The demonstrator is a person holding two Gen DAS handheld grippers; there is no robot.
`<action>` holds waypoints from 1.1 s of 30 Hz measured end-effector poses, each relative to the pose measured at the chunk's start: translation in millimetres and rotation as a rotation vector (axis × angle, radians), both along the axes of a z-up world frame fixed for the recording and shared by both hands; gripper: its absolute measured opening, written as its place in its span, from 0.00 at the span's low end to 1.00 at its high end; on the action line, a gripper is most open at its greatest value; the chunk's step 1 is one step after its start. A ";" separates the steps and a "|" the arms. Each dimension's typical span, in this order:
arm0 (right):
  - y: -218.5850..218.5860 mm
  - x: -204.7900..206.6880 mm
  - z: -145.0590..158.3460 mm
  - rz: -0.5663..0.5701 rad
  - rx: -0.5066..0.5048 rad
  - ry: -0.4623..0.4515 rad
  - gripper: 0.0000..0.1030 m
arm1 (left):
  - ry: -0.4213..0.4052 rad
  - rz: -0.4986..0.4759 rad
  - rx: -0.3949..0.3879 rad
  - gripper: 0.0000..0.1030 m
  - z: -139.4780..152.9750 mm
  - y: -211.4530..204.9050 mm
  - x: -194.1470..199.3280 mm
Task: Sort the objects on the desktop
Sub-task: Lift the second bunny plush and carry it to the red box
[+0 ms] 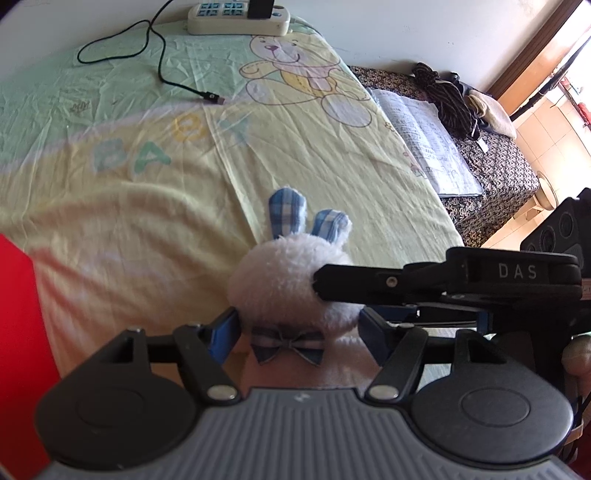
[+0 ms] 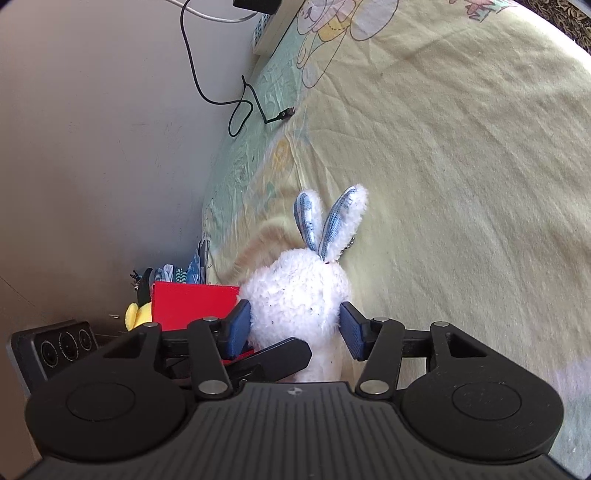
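Fluffy white plush bunny (image 1: pixel 291 284) w/ blue plaid ears and a checked bow tie is sitting between both sets of tongs, just above the worktop's wrinkly yellow-green cotton sheet (image 1: pixel 147 206) w/ a cartoon bear print. Left tongs (image 1: pixel 298 334) are flanking its neck, ribbed blue pads touching the fur, so prob gripping it. Right tongs (image 2: pixel 295 330) are pressing into the fuzzy head from both sides, clamped on it. Smooth red box (image 2: pixel 192 304) is sitting just beside the bunny. Thin black cable (image 1: pixel 155 55) is curling toward a cream power strip (image 1: pixel 238 16) at the back.
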State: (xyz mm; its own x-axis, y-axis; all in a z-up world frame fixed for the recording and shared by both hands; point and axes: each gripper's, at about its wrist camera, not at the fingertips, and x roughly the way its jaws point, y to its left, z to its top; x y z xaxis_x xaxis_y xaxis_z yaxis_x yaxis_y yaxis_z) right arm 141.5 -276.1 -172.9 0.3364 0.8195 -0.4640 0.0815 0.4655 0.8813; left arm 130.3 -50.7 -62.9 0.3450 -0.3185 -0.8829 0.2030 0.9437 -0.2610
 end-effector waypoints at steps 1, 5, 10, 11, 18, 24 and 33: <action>-0.2 -2.7 1.9 0.009 -0.002 0.002 0.53 | -0.001 -0.003 -0.002 0.68 1.0 0.0 -3.0; -1.4 -17.1 9.4 0.032 -0.017 0.001 0.52 | -0.001 -0.022 -0.013 0.68 5.9 -0.7 -17.7; 0.7 -47.4 22.8 0.041 -0.046 -0.011 0.51 | -0.021 -0.080 -0.004 0.68 15.4 -5.8 -47.9; 2.2 -53.3 25.3 0.041 -0.052 -0.013 0.51 | -0.025 -0.089 -0.005 0.68 16.8 -5.3 -54.8; 27.0 -99.7 45.9 0.040 -0.088 -0.037 0.51 | -0.047 -0.160 -0.040 0.68 31.0 18.9 -98.8; 62.9 -132.8 68.6 0.026 -0.094 -0.073 0.51 | -0.101 -0.218 -0.053 0.68 52.8 53.6 -139.4; 114.2 -171.7 111.1 0.023 -0.103 -0.178 0.51 | -0.222 -0.247 -0.097 0.70 93.8 109.9 -181.1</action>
